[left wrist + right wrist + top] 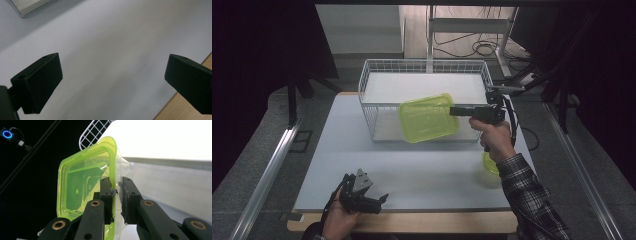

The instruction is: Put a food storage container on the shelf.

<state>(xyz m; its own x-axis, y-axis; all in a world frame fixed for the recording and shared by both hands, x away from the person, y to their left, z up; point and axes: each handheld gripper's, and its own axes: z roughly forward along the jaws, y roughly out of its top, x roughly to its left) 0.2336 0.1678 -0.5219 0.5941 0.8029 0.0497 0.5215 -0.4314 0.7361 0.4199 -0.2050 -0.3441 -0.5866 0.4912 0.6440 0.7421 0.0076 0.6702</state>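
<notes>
Green lidded container (pixel 428 118): clamped by its rim between the right gripper (pixel 455 111) jaws, held in the air on edge, lid facing the camera in the high view. In the right gripper view the container (pixel 85 185) stands upright just ahead of the pads (pixel 106 192), which pinch the rim with wall and lid edge between them.

Beyond the jaw tips: wire basket (pixel 372 95), with the container hanging over its near wall.

Step in hand, as judged: carrying the container into the basket. Next move calls for clearing the near wall, lowering flat onto the basket floor, then releasing.

Left gripper (pixel 379 200): jaws wide apart, nothing between them, over bare table (pixel 120 45). A second green item (pixel 490 164) lies below the right hand.
</notes>
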